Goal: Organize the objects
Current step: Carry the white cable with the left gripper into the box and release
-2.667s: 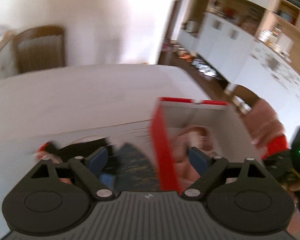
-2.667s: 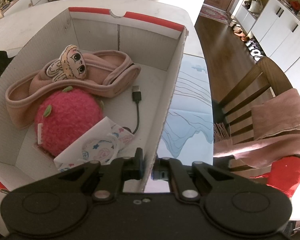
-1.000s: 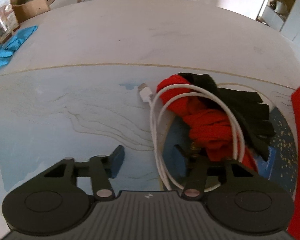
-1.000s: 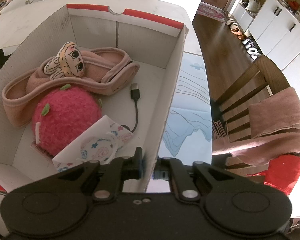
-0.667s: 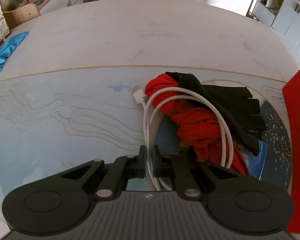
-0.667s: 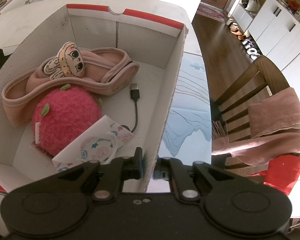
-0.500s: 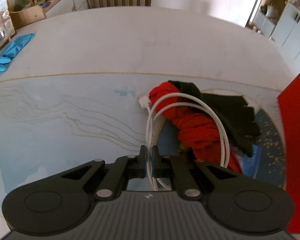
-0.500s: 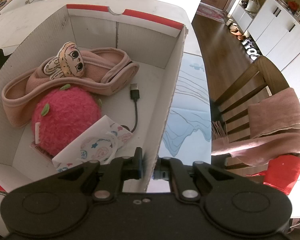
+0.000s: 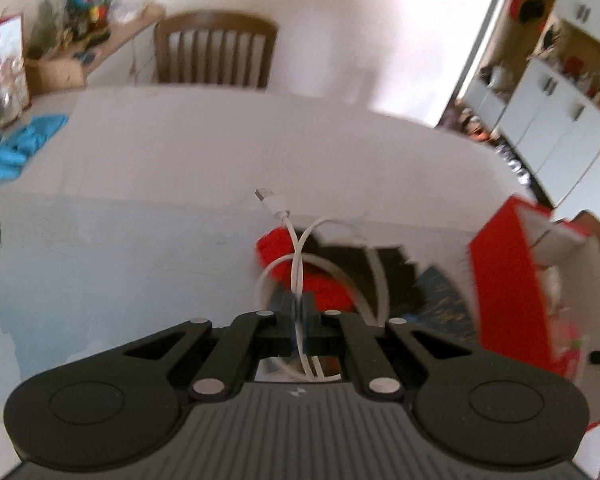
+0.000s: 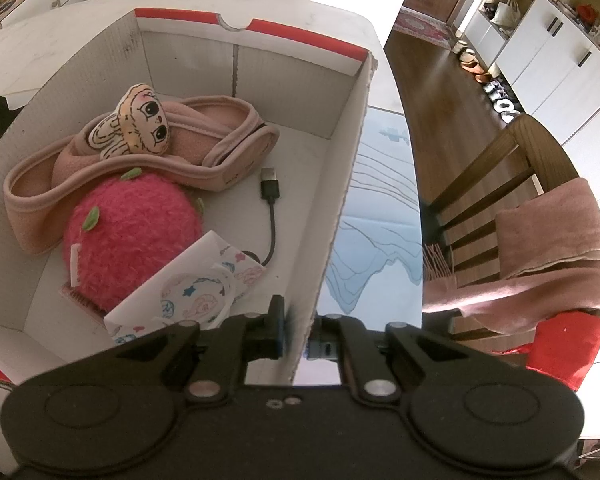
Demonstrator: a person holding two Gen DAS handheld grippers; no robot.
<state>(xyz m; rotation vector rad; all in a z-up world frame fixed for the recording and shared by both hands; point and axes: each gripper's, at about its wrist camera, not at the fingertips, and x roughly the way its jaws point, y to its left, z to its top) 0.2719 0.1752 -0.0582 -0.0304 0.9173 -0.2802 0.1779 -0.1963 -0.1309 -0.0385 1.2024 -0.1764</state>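
The left gripper (image 9: pixel 298 310) is pinched tight on the thin white charging cable (image 9: pixel 300 248), probably lifted off the table. The right gripper (image 10: pixel 296 330) clamps the white cardboard box's wall (image 10: pixel 340 200). Next, drop the cable inside.

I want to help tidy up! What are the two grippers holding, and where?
The left gripper pinches the white cable on its loop. The right gripper clamps the box by its side wall.
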